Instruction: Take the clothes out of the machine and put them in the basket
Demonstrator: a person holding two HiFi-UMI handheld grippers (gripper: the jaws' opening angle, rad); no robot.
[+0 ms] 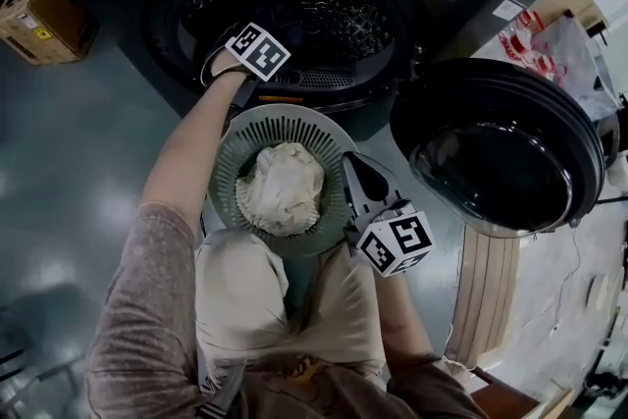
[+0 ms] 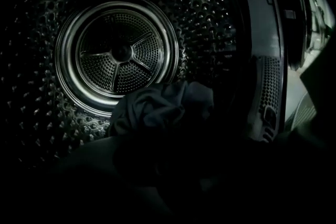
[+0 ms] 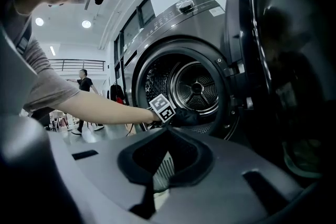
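Note:
My left gripper (image 1: 253, 42) reaches into the dark drum (image 1: 324, 20) of the front-loading machine. In the left gripper view a bunched dark garment (image 2: 163, 107) rises between its jaws on the drum floor; the jaws themselves are lost in shadow, and they look shut on the cloth. The round grey slatted basket (image 1: 235, 147) stands on the floor below the drum mouth, with a cream garment (image 1: 282, 186) heaped in it. My right gripper (image 1: 365, 180) hovers at the basket's right rim, shut and empty; its tips meet in front of the machine (image 3: 168, 131).
The machine's round door (image 1: 505, 147) hangs wide open to the right. A cardboard box (image 1: 39, 10) sits on the floor at the far left, a plastic bag (image 1: 549, 44) beyond the door. A person (image 3: 83, 84) stands far off in the room.

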